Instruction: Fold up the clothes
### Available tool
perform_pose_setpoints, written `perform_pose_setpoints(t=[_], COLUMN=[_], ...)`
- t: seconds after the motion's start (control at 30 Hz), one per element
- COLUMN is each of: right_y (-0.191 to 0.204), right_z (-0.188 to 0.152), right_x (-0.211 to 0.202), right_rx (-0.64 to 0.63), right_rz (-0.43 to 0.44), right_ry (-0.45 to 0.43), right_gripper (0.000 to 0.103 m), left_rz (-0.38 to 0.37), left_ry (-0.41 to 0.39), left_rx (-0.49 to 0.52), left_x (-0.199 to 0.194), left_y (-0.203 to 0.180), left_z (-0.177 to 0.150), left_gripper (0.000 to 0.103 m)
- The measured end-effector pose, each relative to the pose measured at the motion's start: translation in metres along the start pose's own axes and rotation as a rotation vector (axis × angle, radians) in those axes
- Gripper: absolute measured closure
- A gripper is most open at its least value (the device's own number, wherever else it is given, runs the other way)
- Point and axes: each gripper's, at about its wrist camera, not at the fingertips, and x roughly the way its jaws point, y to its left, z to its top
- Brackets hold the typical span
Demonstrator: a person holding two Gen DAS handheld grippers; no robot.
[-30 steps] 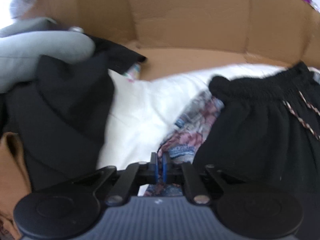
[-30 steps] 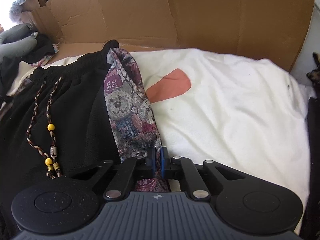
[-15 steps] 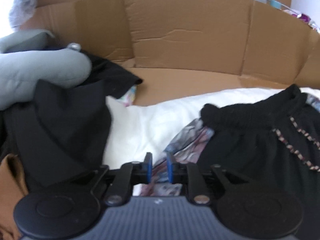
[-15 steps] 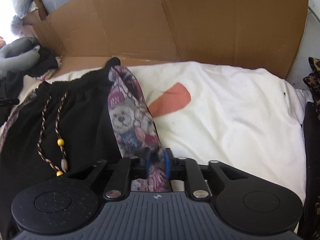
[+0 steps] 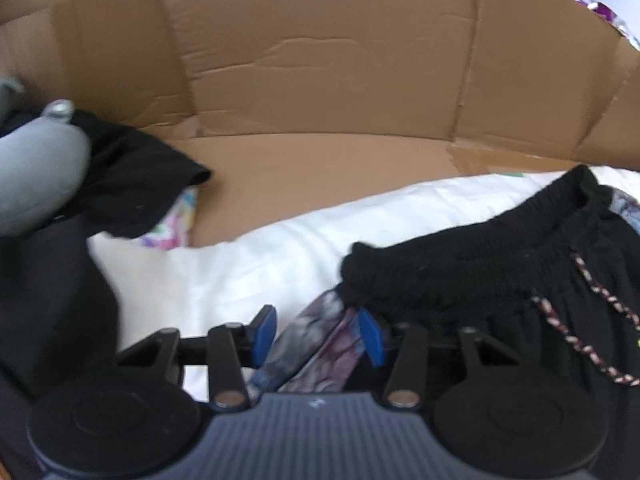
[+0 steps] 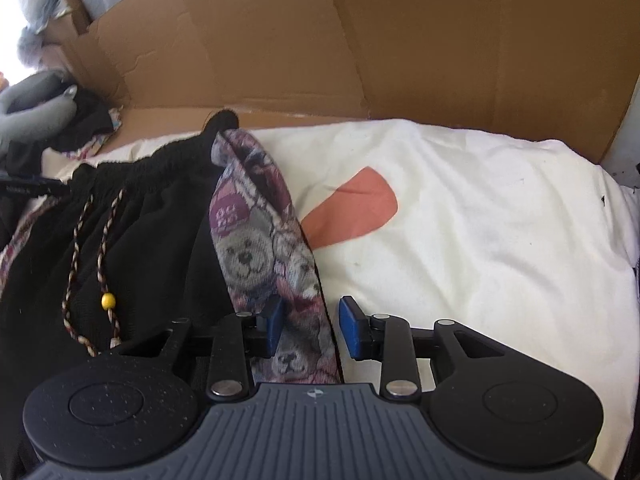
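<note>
Cardboard walls [image 5: 320,80] stand behind our work surface, which is covered by a white sheet [image 6: 480,220] with an orange patch [image 6: 352,208]. On the sheet we have black shorts [image 6: 152,240] with a gathered elastic waistband and a braided drawstring [image 6: 104,264] carrying a yellow bead. A teddy-bear print fabric [image 6: 256,248] runs along each side edge of the shorts.

Our left gripper [image 5: 316,334] is opening. The print strip at that edge lies between the blue fingers [image 5: 264,330], loose; it sits close to the far pad, though we cannot tell whether it touches, and the nearer pad stands clear of it. The waistband corner sits just beyond the fingers.

Our right gripper [image 6: 310,330] is also opening. The bear strip passes between its pads, lying against the inner one, while the outer one stands apart over bare sheet. Neither gripper grasps the cloth.

Off to the far side, a pile of dark clothes [image 5: 120,184] and a grey padded thing [image 5: 36,184] rest near the cardboard.
</note>
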Motion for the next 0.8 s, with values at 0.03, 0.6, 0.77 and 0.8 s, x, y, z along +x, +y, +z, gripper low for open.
perform_pose_setpoints(t=[0.03, 0.6, 0.77, 0.8], right_y=[-0.001, 0.003, -0.007, -0.01], right_z=[0.001, 0.005, 0.008, 0.008], right_x=[0.0, 0.005, -0.003, -0.008], right_rx=[0.001, -0.053, 0.005, 0.014], right_rz=[-0.002, -0.002, 0.032, 0.04], right_ry=[-0.006, 0.053, 0.068, 0.058], right_gripper=[0.064, 0.096, 0.083, 0.083], left_rz=[-0.008, 0.129, 0.137, 0.123], left_ry=[0.009, -0.034, -0.01, -0.009], left_rx=[0.001, 0.061, 0.06, 0.056], left_x=[0.002, 0.008, 0.011, 0.007], left_y=[-0.001, 0.001, -0.003, 0.0], left_z=[0.001, 0.02, 0.017, 0.016], left_gripper=[0.054, 0.095, 0.083, 0.079])
